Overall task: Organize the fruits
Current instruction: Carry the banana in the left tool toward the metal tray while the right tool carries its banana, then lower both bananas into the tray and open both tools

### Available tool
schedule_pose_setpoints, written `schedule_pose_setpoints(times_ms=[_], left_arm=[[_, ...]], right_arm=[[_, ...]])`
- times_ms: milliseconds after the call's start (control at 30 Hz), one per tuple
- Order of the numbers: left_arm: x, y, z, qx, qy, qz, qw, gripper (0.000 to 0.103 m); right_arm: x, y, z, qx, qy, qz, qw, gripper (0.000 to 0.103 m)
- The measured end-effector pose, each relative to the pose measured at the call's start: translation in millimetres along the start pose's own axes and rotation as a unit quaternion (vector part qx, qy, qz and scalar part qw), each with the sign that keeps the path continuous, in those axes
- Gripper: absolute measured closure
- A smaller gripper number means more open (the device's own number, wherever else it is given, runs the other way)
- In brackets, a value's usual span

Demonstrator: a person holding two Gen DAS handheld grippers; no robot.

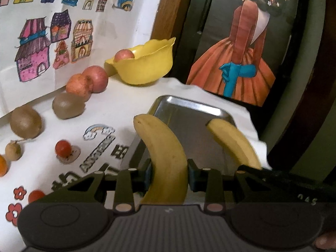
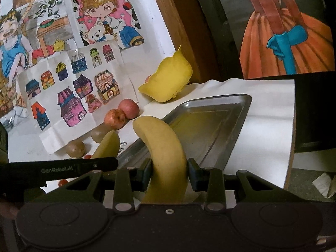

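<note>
Metal tray (image 1: 195,134) bare below me; left gripper (image 1: 169,173) and right gripper (image 2: 169,173) side by side, each clamping a banana (image 1: 166,157).

We seem to be in a home: coloured children's drawings (image 2: 69,96) cover the white wall, a painted picture of a figure in an orange dress (image 1: 237,63) leans by a wooden door frame (image 1: 166,12), and fruit lies on a paper-covered table (image 2: 271,105).
</note>
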State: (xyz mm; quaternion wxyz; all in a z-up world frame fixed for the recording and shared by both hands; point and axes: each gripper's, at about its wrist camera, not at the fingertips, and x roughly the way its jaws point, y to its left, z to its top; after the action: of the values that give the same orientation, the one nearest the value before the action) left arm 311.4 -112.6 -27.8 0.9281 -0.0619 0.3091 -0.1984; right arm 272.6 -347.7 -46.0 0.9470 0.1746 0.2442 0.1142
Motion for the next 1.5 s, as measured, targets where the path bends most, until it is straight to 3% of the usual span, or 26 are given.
schedule_pose_setpoints(times_ms=[267, 400, 800, 1200, 1500], left_arm=[[11.9, -8.8, 30.3, -0.003, -0.013, -0.003, 0.9999, 0.066], [34.5, -14.5, 40.5, -0.001, -0.008, -0.005, 1.0000, 0.066], [77.3, -29.9, 33.9, 0.039, 0.006, 0.011, 0.9992, 0.065], [93.7, -33.9, 29.7, 0.049, 0.030, 0.025, 0.9981, 0.064], [96.0, -26.9, 27.9, 0.034, 0.048, 0.022, 0.9980, 0.063]], right_arm=[[14.2, -15.4, 22.8, 0.035, -0.001, 0.023, 0.999, 0.065], [28.0, -22.4, 35.8, 0.045, -0.002, 0.014, 0.999, 0.065], [69.3, -40.2, 43.7, 0.056, 0.032, 0.001, 0.998, 0.065], [79.2, -42.7, 44.6, 0.061, 0.057, -0.008, 0.996, 0.064], [75.0, -37.8, 44.4, 0.041, 0.071, -0.018, 0.996, 0.057]])
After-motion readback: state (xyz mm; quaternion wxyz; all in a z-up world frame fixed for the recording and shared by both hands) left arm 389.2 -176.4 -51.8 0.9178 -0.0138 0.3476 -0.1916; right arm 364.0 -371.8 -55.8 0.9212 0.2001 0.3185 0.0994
